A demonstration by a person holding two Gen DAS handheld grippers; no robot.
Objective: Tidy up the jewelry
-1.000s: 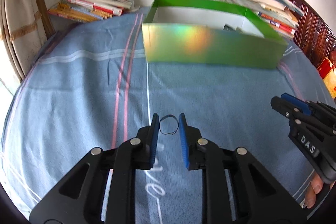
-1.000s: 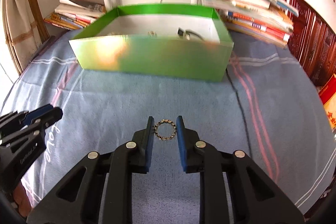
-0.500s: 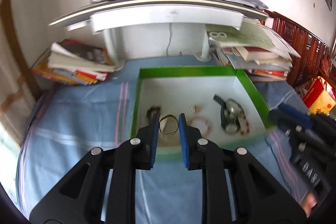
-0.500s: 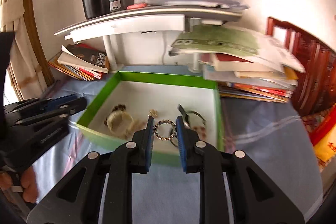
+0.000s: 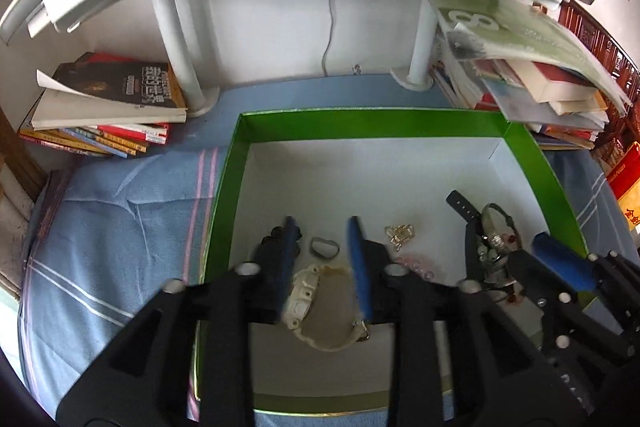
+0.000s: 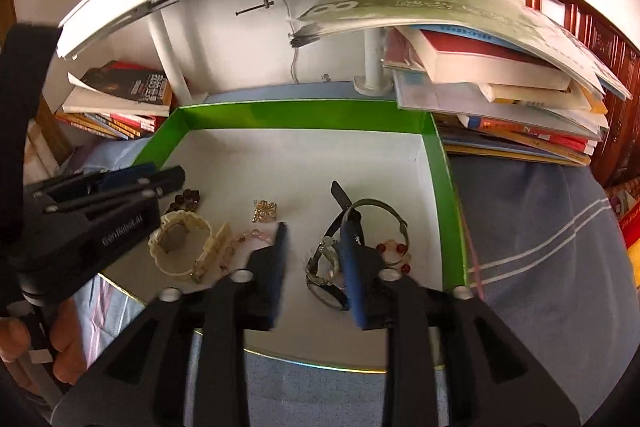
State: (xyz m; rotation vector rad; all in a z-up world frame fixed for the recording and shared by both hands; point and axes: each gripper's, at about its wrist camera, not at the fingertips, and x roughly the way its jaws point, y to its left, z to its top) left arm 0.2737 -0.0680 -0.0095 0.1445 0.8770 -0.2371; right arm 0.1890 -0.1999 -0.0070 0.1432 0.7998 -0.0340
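A green box [image 5: 372, 125] [image 6: 304, 115] with a white floor holds the jewelry. My left gripper [image 5: 322, 239] is open above the box's left part; a thin grey ring [image 5: 325, 249] lies on the floor between its fingers, next to a cream watch [image 5: 320, 311] and dark beads [image 5: 272, 235]. My right gripper [image 6: 314, 243] is open and empty over the box's right part, above a metal watch [image 6: 324, 275]. A red bead bracelet [image 6: 394, 255], a gold piece [image 6: 265, 211] and a black-strap watch [image 5: 466, 211] lie nearby. I cannot make out the studded ring.
A white shelf on posts [image 5: 176, 39] stands behind the box. Book stacks sit at the left [image 5: 112, 107] and right [image 6: 512, 99]. The box rests on a blue striped cloth [image 5: 120, 219]. A hand [image 6: 60, 347] holds the left gripper.
Both grippers moved forward over the box and opened. The thin ring left the left gripper and lies in the box. The right gripper no longer holds the studded ring.
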